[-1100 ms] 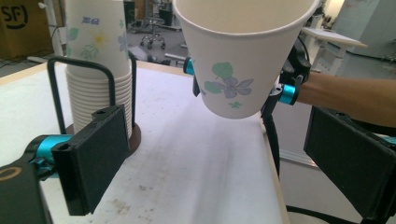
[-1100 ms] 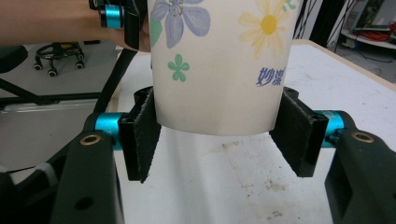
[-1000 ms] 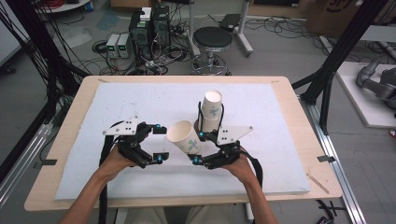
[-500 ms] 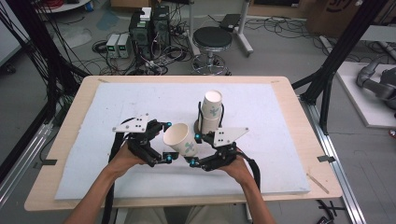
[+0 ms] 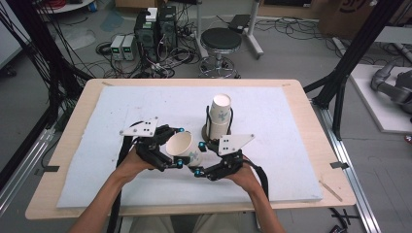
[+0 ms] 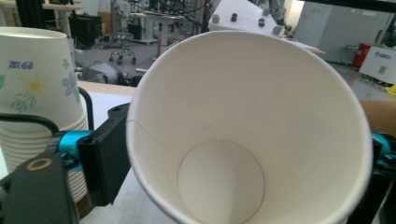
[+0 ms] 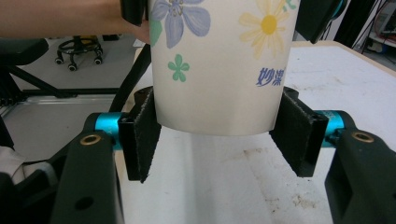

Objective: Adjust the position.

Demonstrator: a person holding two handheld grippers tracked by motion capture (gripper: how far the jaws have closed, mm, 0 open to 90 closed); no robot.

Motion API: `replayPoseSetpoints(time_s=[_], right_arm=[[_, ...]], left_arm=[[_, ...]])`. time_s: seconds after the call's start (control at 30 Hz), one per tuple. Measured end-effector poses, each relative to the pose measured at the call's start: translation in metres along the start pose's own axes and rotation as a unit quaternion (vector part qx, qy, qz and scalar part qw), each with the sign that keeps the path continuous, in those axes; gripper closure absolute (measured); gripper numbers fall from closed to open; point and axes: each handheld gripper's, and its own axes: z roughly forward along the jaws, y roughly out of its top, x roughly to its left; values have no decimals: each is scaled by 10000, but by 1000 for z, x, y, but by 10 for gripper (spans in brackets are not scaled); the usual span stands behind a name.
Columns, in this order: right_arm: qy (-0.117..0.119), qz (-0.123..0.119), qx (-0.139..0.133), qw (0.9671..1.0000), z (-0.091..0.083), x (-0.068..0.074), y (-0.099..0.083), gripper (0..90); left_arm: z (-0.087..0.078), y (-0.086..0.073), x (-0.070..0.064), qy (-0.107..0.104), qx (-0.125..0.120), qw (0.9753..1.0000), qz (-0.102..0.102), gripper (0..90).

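One paper cup (image 5: 182, 148) is off the stack (image 5: 219, 119), held between left gripper (image 5: 167, 150) and right gripper (image 5: 206, 162), jaws clamping base; placement remains.

White mat (image 5: 272, 111) on wooden table (image 5: 87, 97)

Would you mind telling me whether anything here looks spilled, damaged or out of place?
Nothing stands out. The paper cup is tipped on its side between both grippers, empty and undented, and the cup stack stands upright in its holder on the white mat.

Both hand-held grippers meet mid-table, left (image 5: 171, 148) clamped, right (image 5: 198, 160) clamped
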Motion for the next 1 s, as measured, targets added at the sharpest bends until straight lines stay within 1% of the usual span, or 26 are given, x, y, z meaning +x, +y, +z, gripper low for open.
replayPoseSetpoints(time_s=[0.13,0.2,0.4,0.63,0.67,0.7,0.73,0.83,0.9,0.97,1.0], right_arm=[[-11,-9,-14,10000,0,0,0,375],[-2,5,-9,10000,0,-1,0,376],[9,10,-1,10000,1,0,0,376],[7,5,32,10000,2,-1,-1,371],[-11,14,56,10000,2,0,-1,360],[-12,12,70,10000,2,0,0,330],[5,-29,74,10000,3,0,0,282],[-139,-17,107,9998,5,2,1,183],[-211,73,100,9997,6,2,1,171],[-287,76,179,9994,7,1,1,171],[-291,70,166,9994,7,1,1,171]], left_arm=[[0,0,0,-84,-22,9999,76,241],[0,0,-1,-94,-40,9999,109,272],[0,0,-1,-79,-69,9999,122,291],[0,-1,-1,-66,-14,9999,117,293],[0,-1,-2,-62,-14,9999,115,293],[0,-1,-2,-24,4,9999,123,293],[0,-1,-2,-21,18,9999,120,293],[-1,-2,-2,-24,19,9999,129,293],[-2,-1,-2,-29,13,9999,133,293],[-3,-1,-2,-10,21,9999,148,294],[-4,-1,-2,9,0,9999,141,294]])
